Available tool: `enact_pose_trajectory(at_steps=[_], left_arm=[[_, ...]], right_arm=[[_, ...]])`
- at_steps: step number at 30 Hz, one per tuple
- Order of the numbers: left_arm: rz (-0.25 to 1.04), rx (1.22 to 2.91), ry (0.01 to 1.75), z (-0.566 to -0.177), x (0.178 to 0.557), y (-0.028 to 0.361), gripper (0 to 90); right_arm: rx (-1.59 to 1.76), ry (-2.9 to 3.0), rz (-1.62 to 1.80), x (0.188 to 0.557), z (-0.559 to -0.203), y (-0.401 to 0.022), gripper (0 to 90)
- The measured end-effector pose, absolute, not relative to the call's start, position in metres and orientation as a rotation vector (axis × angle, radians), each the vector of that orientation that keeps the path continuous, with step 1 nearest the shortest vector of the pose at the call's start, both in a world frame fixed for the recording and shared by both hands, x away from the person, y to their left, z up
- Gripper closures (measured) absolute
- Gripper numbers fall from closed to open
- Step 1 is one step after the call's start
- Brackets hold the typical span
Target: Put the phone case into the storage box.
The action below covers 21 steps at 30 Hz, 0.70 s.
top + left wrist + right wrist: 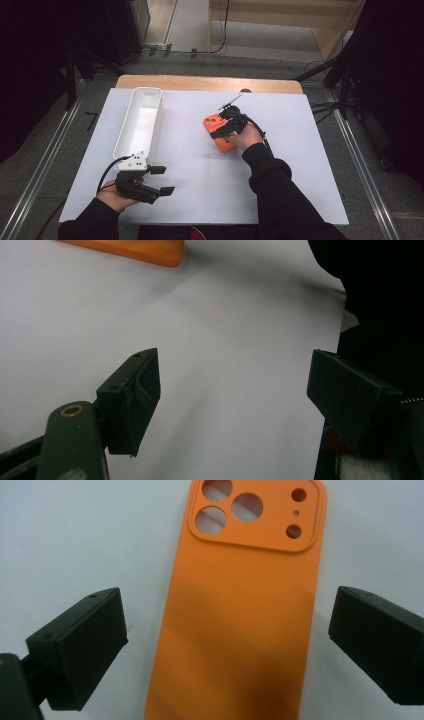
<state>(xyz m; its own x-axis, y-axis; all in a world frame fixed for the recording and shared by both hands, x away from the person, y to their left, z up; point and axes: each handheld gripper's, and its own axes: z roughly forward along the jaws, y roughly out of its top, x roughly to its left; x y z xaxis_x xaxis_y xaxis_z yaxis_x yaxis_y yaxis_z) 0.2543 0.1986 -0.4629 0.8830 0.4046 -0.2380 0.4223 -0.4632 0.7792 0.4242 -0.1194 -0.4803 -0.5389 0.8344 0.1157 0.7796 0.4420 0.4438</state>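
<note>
In the high view, a white sheet covers the table (300, 190), with a strip of bare wood along the far edge. An orange phone case (214, 131) lies flat on the sheet, right of centre. The right gripper (221, 129) hovers directly over it, held by the person's right hand (248, 136), whose black sleeve comes in from the bottom. From this height the gripper hides much of the case, and it is hard to say whether its tips touch it. At the left, a long white tray (140, 120) stands lengthwise. Just in front of its near end, the left gripper (162, 180) rests low in the left hand (116, 196), jaws spread, pointing to the right across bare sheet.

In the left gripper view, the two black jaws stand well apart with nothing but white sheet between them. A corner of the phone case (131, 249) shows at the top edge, well away, and a black sleeve (380, 295) fills the right side.

In the right gripper view, the phone case (240, 625) lies back side up, camera cut-outs at the far end. The jaws stand wide open on either side of it, each clear of its long edges, gripping nothing.
</note>
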Motion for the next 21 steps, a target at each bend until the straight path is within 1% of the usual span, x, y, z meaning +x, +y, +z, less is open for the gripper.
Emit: enact_pose_trajectory(at_steps=[12,14,21], left_arm=[[-0.023,2.105,0.596,-0.463,0.254,0.199,21.8],[-0.023,2.108,0.595,-0.463,0.254,0.199,21.8],[-0.025,2.106,0.595,-0.463,0.254,0.198,21.8]], right_arm=[[1.434,2.571,0.6,0.425,-0.488,-0.114,1.3],[1.433,2.575,0.59,0.424,-0.489,-0.112,5.5],[1.426,2.573,0.549,0.424,-0.492,-0.108,5.5]])
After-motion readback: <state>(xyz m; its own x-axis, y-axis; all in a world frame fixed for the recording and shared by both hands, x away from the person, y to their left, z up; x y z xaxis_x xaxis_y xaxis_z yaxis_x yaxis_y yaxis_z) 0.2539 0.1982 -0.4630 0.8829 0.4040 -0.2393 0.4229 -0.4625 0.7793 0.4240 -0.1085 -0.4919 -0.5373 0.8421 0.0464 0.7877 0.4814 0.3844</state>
